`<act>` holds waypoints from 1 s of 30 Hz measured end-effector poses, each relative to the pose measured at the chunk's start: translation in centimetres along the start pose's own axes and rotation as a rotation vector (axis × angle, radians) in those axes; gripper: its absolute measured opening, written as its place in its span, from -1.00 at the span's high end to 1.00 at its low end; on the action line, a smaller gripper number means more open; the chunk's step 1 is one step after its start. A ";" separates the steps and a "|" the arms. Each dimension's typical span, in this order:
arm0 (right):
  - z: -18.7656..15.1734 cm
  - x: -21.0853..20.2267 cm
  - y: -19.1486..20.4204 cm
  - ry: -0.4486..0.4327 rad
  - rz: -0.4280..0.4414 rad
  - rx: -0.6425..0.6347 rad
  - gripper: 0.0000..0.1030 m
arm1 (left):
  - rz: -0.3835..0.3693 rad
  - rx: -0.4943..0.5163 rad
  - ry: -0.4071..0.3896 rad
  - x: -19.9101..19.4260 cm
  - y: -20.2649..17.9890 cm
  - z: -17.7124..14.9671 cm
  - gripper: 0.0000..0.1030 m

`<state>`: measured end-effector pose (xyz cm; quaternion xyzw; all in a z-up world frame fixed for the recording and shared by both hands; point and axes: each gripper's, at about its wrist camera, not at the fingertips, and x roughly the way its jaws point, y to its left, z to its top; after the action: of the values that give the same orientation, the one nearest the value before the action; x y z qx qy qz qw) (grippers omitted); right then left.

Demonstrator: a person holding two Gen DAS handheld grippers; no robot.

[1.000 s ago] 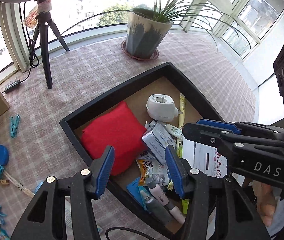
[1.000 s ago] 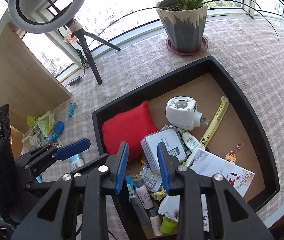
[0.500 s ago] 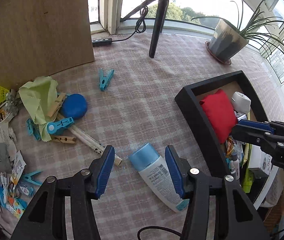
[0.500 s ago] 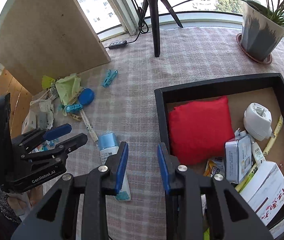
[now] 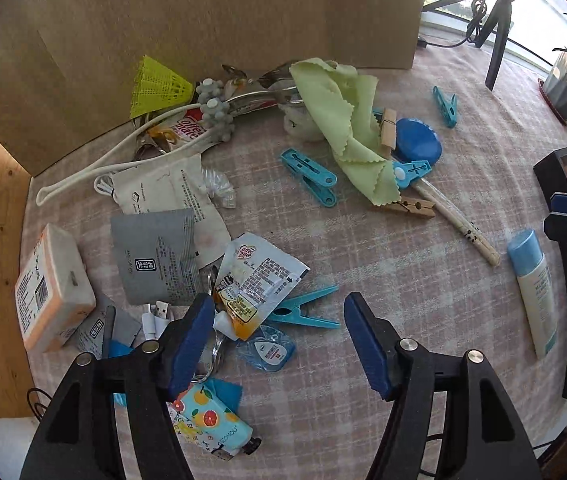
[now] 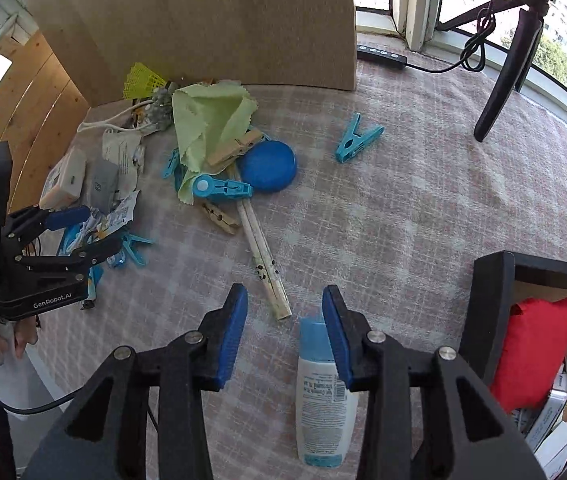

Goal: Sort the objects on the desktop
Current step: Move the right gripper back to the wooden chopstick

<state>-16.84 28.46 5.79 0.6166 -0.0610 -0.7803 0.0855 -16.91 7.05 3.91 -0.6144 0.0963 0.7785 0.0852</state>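
My left gripper points down over a heap of clutter, and its jaws are opening with nothing pressed between them. Below the gap lie a Coffee mate sachet, a blue clothespin and a small blue floss case. A fruit-patterned tube lies under the left finger. My right gripper is also opening and holds nothing. A white bottle with a blue cap lies partly behind its right finger. The end of a paper-wrapped stick reaches into the gap. The left gripper shows at the left of the right wrist view.
A black tray with a red cushion stands at the right. A cardboard board closes the back. A green cloth, a blue lid, more clothespins, a tripod leg and a power strip lie on the checked tablecloth.
Both grippers swung left from above the black tray to above the loose clutter and tipped further down. Both pairs of jaws stand wider than before.
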 end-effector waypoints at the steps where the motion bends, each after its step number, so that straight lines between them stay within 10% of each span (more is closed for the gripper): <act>1: 0.4 0.9 0.4 0.014 -0.007 -0.010 0.25 | 0.012 0.009 0.011 0.4 0.2 0.0 -0.27; 20: 4.9 6.9 2.7 0.101 -0.100 -0.124 0.26 | 0.015 -0.009 0.016 2.5 2.7 1.3 -0.08; 30: 5.5 6.1 1.4 0.092 -0.102 -0.125 0.68 | 0.069 -0.086 0.009 2.5 5.6 1.8 0.62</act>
<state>-23.46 25.78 1.56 0.6474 0.0233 -0.7568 0.0869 -20.56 2.15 2.10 -0.6172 0.0843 0.7816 0.0314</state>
